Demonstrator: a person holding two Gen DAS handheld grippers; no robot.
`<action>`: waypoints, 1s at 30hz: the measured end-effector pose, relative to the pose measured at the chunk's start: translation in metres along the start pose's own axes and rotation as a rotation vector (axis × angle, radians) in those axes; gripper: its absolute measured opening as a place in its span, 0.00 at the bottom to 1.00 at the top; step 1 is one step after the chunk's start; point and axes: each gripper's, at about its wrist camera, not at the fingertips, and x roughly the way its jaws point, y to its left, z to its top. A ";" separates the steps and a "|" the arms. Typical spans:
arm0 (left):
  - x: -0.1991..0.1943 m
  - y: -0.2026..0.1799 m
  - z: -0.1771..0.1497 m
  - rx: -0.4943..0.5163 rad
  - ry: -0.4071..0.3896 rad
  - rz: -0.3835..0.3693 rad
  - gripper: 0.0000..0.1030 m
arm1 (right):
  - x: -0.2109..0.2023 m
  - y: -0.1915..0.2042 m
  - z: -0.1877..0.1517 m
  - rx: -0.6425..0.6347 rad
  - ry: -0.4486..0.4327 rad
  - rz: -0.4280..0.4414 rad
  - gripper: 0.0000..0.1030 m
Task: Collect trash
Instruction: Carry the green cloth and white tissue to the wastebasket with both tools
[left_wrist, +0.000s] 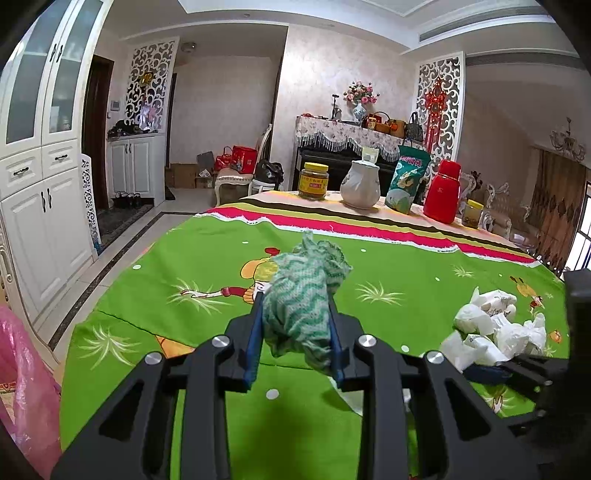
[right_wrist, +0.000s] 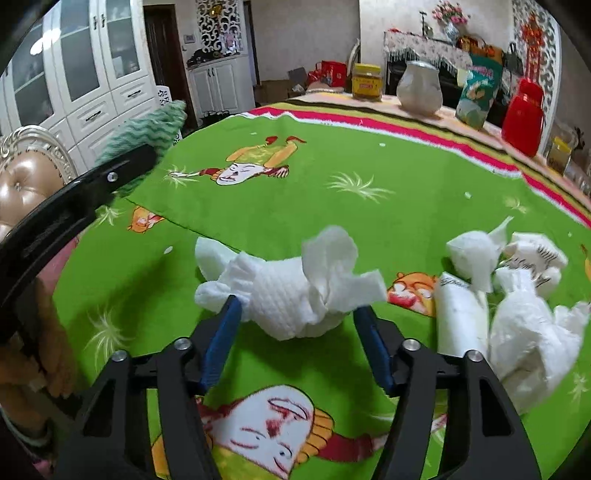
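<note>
Holding a bunched green-and-white cloth (left_wrist: 301, 308) above the desk (left_wrist: 155, 295), the left claw (left_wrist: 297, 314) is clamped tight on it, with loose folds hanging below the pads. A pink plastic bag (left_wrist: 22, 373) shows at the far left edge, off the desk; if that is where the trash goes, the trailing folds could catch on its rim or slide out of the pinch on the way over. Further right, the right claw (right_wrist: 295, 314) is partly open and straddles a crumpled white paper towel (right_wrist: 291, 291) lying on the green cloth cover; its blue pads sit at the wad's two flanks and are not clearly pressing yet. The towel is light and springy, so a closing pinch may catch only a flap, or push the wad forward. Just beside it, to the right, lies a heap of more white wrappers and tissue (right_wrist: 517, 295), which a wide sweep could scatter.
</note>
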 end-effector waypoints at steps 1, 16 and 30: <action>0.000 0.000 0.000 -0.001 -0.002 -0.003 0.28 | 0.001 -0.002 -0.001 0.010 0.003 0.002 0.51; -0.001 -0.012 -0.002 0.037 0.034 -0.073 0.29 | -0.076 -0.013 -0.047 0.102 -0.108 -0.074 0.36; -0.113 -0.037 -0.037 0.123 0.062 -0.159 0.29 | -0.143 -0.011 -0.091 0.181 -0.213 -0.099 0.36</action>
